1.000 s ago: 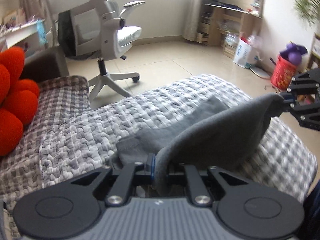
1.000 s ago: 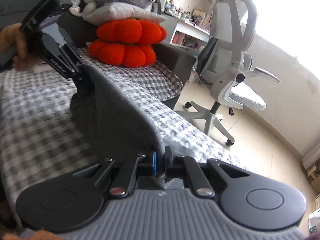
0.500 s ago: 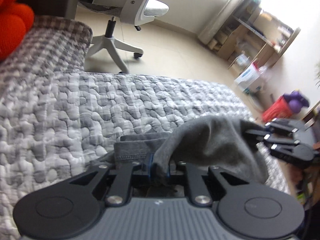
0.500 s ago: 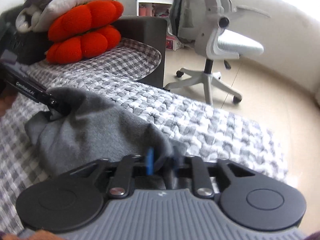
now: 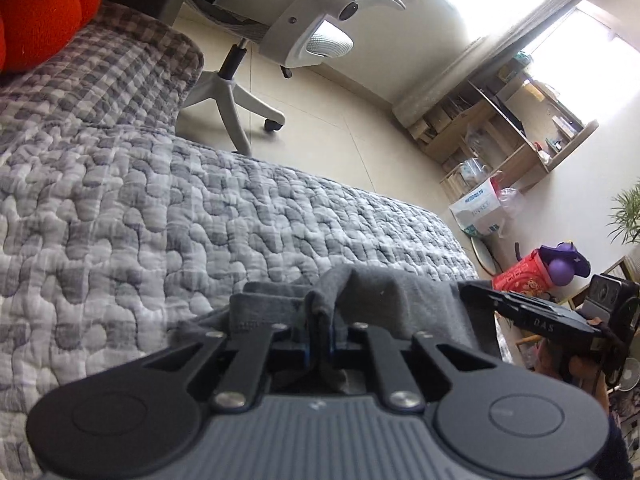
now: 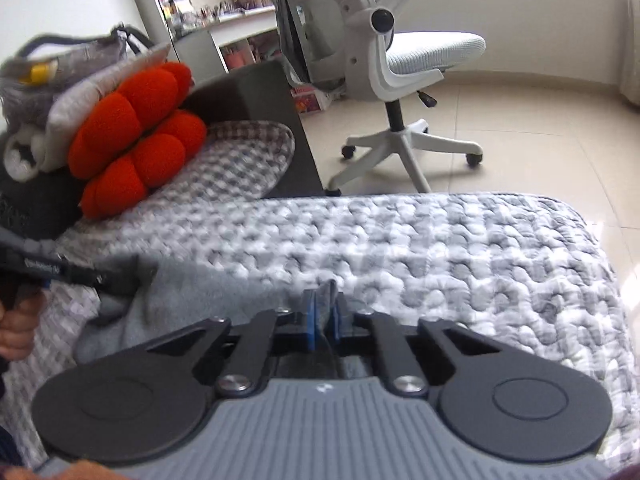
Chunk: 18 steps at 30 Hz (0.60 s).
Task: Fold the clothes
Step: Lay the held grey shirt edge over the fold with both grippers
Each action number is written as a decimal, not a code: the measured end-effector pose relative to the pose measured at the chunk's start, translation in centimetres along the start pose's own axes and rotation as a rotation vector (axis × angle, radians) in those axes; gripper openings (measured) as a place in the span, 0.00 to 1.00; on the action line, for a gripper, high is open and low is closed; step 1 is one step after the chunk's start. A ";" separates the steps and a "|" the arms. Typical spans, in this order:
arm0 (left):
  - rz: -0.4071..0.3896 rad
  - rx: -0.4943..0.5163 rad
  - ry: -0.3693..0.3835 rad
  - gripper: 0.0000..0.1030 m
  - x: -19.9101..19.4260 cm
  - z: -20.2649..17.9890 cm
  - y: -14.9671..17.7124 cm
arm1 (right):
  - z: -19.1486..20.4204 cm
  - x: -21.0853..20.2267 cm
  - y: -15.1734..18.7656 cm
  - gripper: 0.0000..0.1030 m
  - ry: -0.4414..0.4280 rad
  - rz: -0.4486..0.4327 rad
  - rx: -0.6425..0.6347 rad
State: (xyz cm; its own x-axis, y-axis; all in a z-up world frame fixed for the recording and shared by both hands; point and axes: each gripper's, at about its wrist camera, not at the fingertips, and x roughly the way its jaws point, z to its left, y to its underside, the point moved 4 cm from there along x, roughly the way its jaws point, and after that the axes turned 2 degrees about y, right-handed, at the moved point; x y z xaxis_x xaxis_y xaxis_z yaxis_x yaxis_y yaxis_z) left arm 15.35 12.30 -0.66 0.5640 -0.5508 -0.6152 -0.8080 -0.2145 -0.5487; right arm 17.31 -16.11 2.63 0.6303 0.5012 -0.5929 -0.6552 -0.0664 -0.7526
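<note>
A grey garment (image 5: 384, 292) lies bunched on the quilted grey bedspread (image 5: 200, 220). My left gripper (image 5: 320, 344) is low over the bed, its jaws closing with a fold of the garment pinched between the blue pads. My right gripper (image 6: 324, 316) is also closing, and a thin ridge of the same grey garment (image 6: 172, 292) stands between its pads. In the left wrist view the right gripper (image 5: 466, 290) comes in from the right at the garment's far end. The left gripper (image 6: 104, 280) shows at the left of the right wrist view, with its tip at the cloth.
A white office chair (image 6: 400, 64) stands on the tiled floor beyond the bed's far edge. A red cushion (image 6: 136, 140) and a grey pillow sit at the bed's left end. A shelf, a red box (image 5: 520, 276) and bags stand by the wall. A hand (image 6: 20, 328) holds the left gripper.
Both grippers rolled and came down, so the garment once stretched in the air between them now lies bunched on the bed. The right pads spread briefly, then came together again.
</note>
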 end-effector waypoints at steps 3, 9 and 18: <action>0.007 -0.011 -0.008 0.07 -0.4 0.7 0.0 | 0.2 0.8 -0.7 0.09 0.022 -0.007 -0.018; 0.009 -0.018 -0.036 0.08 -0.3 1.1 0.1 | 0.3 2.7 -0.3 0.08 0.077 0.008 -0.019; 0.004 -0.035 -0.033 0.15 -0.9 2.1 -0.4 | -1.2 2.1 0.1 0.30 0.044 0.007 0.106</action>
State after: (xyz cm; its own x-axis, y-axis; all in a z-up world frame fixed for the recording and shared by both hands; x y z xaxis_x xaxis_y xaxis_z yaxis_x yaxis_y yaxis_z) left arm 15.50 14.60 -1.06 0.5656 -0.5246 -0.6363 -0.8155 -0.2406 -0.5264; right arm 19.04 -16.13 0.95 0.6418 0.4623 -0.6118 -0.6983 0.0226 -0.7154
